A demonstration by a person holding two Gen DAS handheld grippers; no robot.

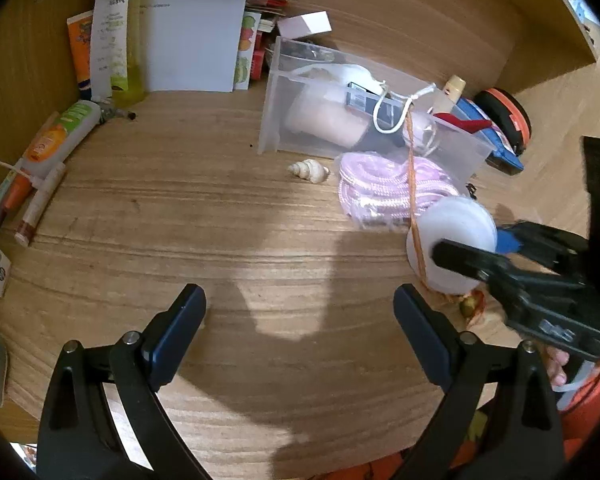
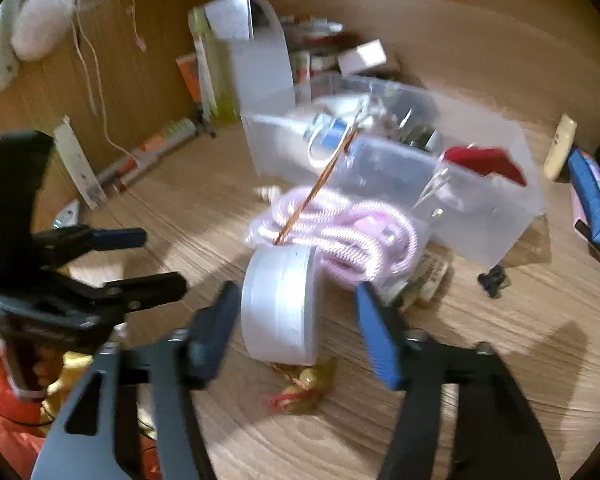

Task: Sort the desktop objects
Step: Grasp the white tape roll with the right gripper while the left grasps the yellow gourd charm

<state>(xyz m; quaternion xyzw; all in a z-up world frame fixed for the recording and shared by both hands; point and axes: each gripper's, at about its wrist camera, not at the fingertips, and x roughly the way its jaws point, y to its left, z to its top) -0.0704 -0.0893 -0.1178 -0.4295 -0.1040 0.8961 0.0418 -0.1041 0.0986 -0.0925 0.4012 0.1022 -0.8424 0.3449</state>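
White tape roll (image 2: 280, 308), one, stands on edge at frame centre between the right gripper (image 2: 296, 320) pads; contact unclear in the blur. One clear plastic bin (image 1: 276, 120), one pink coiled cord (image 1: 384, 188), one pale seashell (image 1: 309, 171). Left gripper (image 1: 300, 320): jaws apart, empty, over bare wooden desktop (image 1: 180, 220)

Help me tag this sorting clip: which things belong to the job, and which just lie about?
Job: white roll between the fingers of the right gripper, clear bin, pink rope, seashell.
Lying about: sunscreen tubes, papers, blue pouch.
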